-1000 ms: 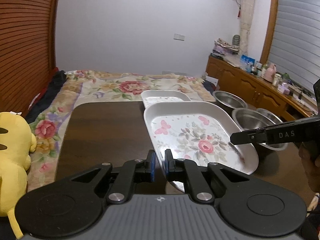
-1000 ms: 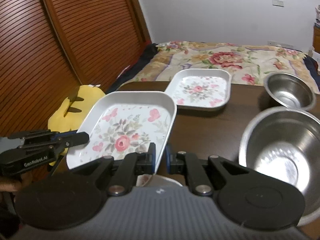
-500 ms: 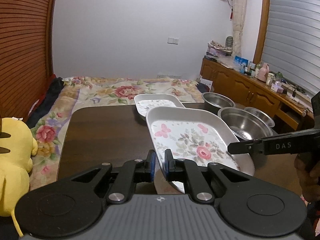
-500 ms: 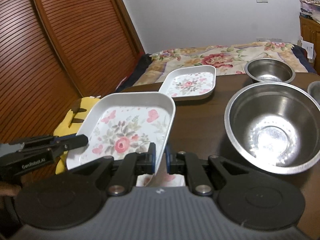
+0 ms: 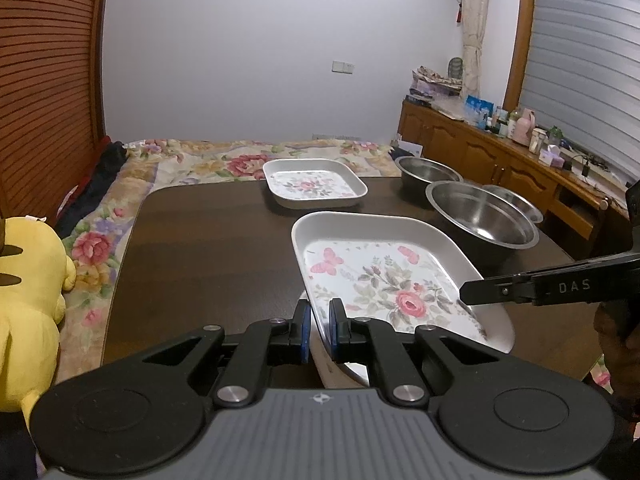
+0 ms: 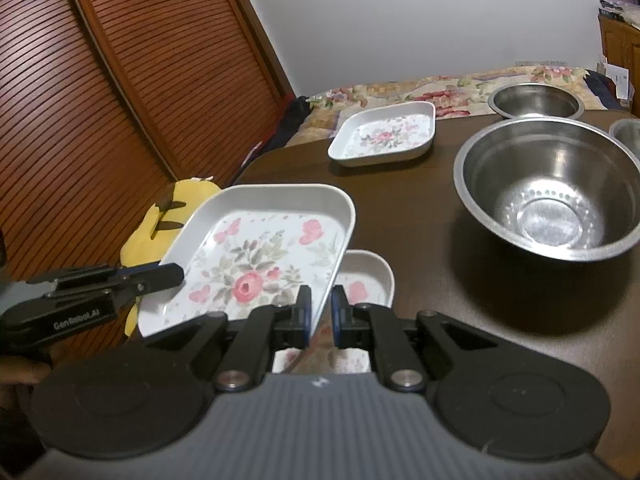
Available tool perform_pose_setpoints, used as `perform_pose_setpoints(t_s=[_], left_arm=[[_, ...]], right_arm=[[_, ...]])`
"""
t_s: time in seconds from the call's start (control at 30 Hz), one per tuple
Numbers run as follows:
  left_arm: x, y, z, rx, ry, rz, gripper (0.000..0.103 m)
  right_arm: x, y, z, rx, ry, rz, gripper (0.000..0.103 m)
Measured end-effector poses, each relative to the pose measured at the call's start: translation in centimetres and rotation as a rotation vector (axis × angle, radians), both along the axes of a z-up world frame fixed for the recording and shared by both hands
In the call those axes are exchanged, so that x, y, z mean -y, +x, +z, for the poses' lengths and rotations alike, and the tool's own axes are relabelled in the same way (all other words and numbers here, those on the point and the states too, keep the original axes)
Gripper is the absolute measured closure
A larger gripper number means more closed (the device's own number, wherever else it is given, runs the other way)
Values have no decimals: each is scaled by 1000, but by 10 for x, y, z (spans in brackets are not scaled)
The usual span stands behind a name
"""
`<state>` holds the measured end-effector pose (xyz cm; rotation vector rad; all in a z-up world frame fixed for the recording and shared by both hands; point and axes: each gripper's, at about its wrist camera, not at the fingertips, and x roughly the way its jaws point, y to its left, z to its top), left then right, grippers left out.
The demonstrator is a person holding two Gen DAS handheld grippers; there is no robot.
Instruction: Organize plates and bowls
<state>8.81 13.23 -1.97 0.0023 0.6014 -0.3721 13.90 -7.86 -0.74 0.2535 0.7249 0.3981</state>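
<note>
A large white square plate with a rose and butterfly print [image 5: 384, 276] [image 6: 256, 264] is held above the dark table. My left gripper [image 5: 319, 326] is shut on its left rim and my right gripper [image 6: 320, 312] is shut on the opposite rim; each shows in the other's view [image 5: 476, 293] [image 6: 168, 276]. A second floral plate [image 6: 366, 280] lies on the table directly under it, mostly hidden. A third, smaller floral plate [image 5: 314, 188] [image 6: 384, 134] sits at the far edge. A large steel bowl [image 5: 480, 212] [image 6: 548, 188] sits to the right.
Two more steel bowls [image 5: 428, 170] [image 5: 516, 202] stand behind and beside the large one. A yellow plush toy [image 5: 24, 300] lies off the table's left edge. A flowered bed [image 5: 224, 160] lies beyond the table, and a wooden sideboard [image 5: 500, 160] runs along the right.
Both grippers have carried the large floral plate back toward the near edge of the table and lower; the far plate and bowls now look more distant. Both grips stay shut.
</note>
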Motion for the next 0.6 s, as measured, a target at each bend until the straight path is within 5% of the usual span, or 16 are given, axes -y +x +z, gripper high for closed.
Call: perform_pose_setpoints(t_s=[0.6], left_arm=[[10,-5,-22,-50,-2,-9,92]], right_arm=[[8,-16,-21,23,-29,-71,91]])
